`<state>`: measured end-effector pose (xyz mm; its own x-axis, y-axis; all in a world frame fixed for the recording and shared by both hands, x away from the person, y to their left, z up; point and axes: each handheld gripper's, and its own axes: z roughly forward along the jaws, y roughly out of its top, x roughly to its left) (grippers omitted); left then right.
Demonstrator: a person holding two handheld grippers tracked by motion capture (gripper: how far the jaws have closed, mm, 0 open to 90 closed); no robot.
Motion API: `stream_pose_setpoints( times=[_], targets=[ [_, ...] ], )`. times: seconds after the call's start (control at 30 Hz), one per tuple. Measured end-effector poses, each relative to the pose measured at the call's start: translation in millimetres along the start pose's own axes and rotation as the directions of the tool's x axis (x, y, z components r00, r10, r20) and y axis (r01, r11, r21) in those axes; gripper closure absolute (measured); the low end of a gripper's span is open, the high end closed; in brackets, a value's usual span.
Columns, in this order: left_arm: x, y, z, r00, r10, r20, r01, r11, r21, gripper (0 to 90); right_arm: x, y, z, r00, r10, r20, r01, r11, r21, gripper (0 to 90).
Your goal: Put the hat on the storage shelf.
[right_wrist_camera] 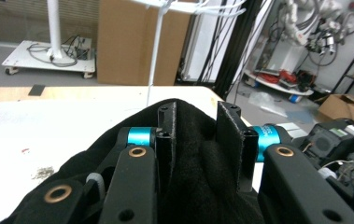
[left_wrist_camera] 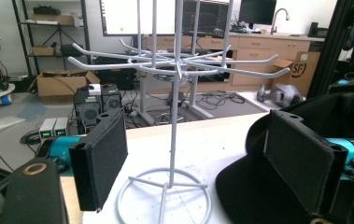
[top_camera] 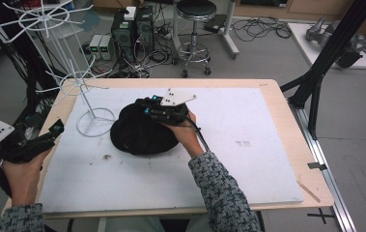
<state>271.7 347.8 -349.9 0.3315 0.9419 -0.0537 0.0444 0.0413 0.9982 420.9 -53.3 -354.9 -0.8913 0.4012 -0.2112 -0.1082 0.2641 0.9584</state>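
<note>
A: Where's the hat?

B: Black hat (top_camera: 139,135) on the white mat (top_camera: 248,159), left of centre, just beside the ring base of the white wire rack (top_camera: 95,121). Can't tell whether brim and base touch.

A: Right gripper?

B: Right gripper (top_camera: 147,107) sits on top of the hat's far side, grey plate up. In the right gripper view its jaws are drawn close with a fold of black fabric (right_wrist_camera: 198,158) bunched between them. It has hold of the hat.

A: And the left?

B: Left gripper (top_camera: 55,128) at the table's left edge, off the mat, low, pointing toward the rack. Jaws spread wide, nothing between them. In the left gripper view the rack's pole (left_wrist_camera: 174,116) stands in the gap, farther off, with the hat's edge (left_wrist_camera: 244,186) at lower right.

A: Anything on the rack?

B: Bare hooks (left_wrist_camera: 263,70), two tiers.
</note>
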Motion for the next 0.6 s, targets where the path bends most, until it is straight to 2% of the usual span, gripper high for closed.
stream_pose_setpoints(
  times=[0.1,0.13,0.17,0.2,0.3,0.33,0.4,0.47,0.53,0.6],
  targets=[
    [0.3,0.0,-0.1,1.0,-0.001,-0.002,0.001,1.0,0.0,21.6,-4.5,4.0,-10.3,0.9998,0.0,0.021,0.0,1.0,-0.017,69.4],
    [0.3,-0.2,0.0,1.0,-0.003,-0.003,0.003,1.0,-0.001,21.6,-9.2,8.2,-19.9,0.9993,0.004,0.037,-0.002,0.999,-0.039,69.4],
    [0.4,-0.3,0.1,1.0,-0.003,-0.002,0.003,1.0,-0.001,21.6,-9.2,8.2,-19.9,0.9993,0.004,0.037,-0.002,0.999,-0.039,69.4],
    [0.6,-0.6,0.0,1.0,-0.005,-0.003,0.005,1.0,0.0,21.6,-13.2,11.9,-28.4,0.9987,0.002,0.051,0.0,0.998,-0.056,69.4],
    [0.9,-0.7,-0.1,1.0,0.0,-0.005,0.0,1.0,0.003,21.6,-16.0,15.1,-35.5,0.9979,0.001,0.065,0.003,0.998,-0.064,69.4],
    [0.7,-0.7,0.1,1.0,-0.002,-0.004,0.002,1.0,0.003,21.6,-19.8,18.5,-44.1,0.997,0.003,0.077,0.003,0.997,-0.079,69.4],
    [0.6,-0.5,-0.2,1.0,-0.001,-0.004,0.001,1.0,0.003,21.6,-21.1,19.4,-47.0,0.9964,-0.002,0.084,0.009,0.997,-0.082,69.4],
    [0.7,-0.2,-0.5,1.0,-0.002,-0.006,0.002,1.0,0.0,21.6,-27.3,22.1,-60.0,0.9941,0.009,0.108,0.002,0.994,-0.105,69.4],
    [1.0,-0.1,-0.9,1.0,0.0,-0.008,0.0,1.0,0.002,21.6,-29.3,22.5,-63.2,0.9936,0.014,0.112,-0.001,0.994,-0.113,69.4],
    [1.9,-0.5,-1.2,0.9999,0.0,-0.01,0.0,1.0,0.002,21.6,-37.8,24.3,-75.2,0.9896,0.029,0.14,-0.009,0.99,-0.139,69.4]
  ],
)
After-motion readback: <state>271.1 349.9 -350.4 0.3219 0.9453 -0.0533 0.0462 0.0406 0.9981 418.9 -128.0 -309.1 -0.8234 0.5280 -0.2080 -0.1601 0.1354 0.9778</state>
